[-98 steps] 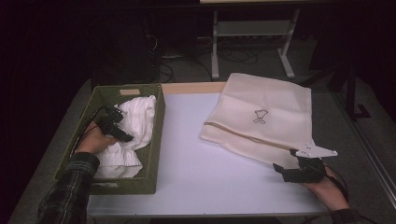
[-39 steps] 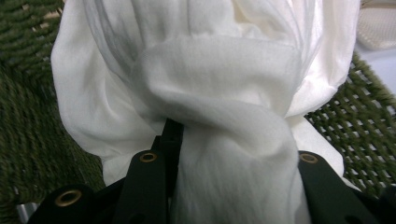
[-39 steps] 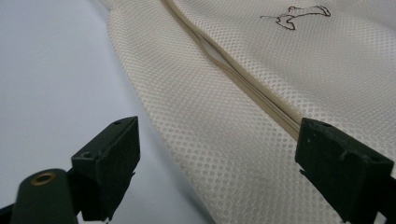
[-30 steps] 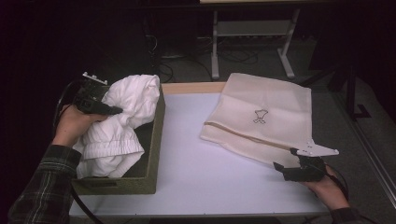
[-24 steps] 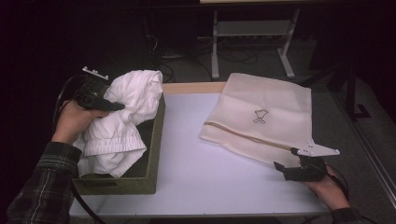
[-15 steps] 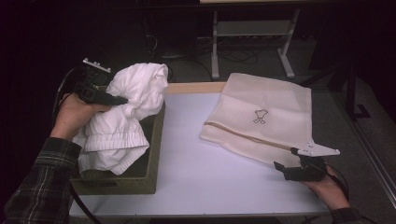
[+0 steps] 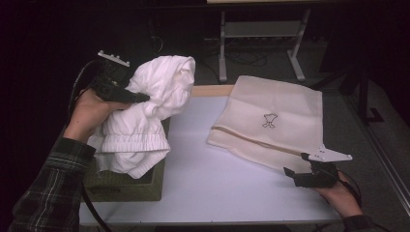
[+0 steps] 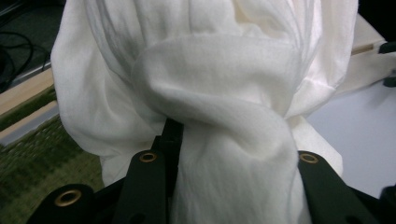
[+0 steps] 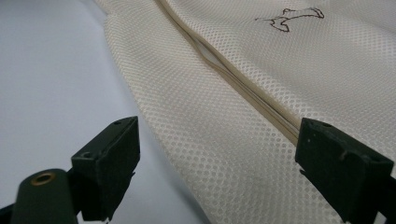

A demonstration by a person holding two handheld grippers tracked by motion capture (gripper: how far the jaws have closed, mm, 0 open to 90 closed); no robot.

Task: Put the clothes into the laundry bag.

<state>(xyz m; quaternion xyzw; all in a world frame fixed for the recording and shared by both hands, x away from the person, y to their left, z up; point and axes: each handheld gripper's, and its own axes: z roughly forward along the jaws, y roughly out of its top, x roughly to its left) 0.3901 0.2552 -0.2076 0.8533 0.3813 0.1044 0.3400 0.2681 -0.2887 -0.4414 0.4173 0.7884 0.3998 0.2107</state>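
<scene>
A bunched white garment (image 7: 145,116) hangs in the air above the green basket (image 7: 123,186) at the table's left. My left gripper (image 7: 140,98) is shut on a thick fold of it; in the left gripper view the white cloth (image 8: 224,140) is squeezed between the two black jaws. A cream mesh laundry bag (image 7: 273,121) with a small dark emblem lies flat at the right of the table. My right gripper (image 7: 290,175) rests at the bag's near corner, jaws wide open. In the right gripper view the mesh bag (image 9: 261,107) and its zip seam lie ahead of the open jaws.
The white tabletop (image 7: 212,179) lies between basket and bag. A wooden strip (image 7: 210,91) runs along the far edge. A metal stand (image 7: 261,34) and cables are on the dark floor behind. The table's right edge is close to my right hand.
My left gripper has lifted the white garment up out of the basket and carried it rightward, toward the table's middle. The right gripper and the mesh bag have stayed still.
</scene>
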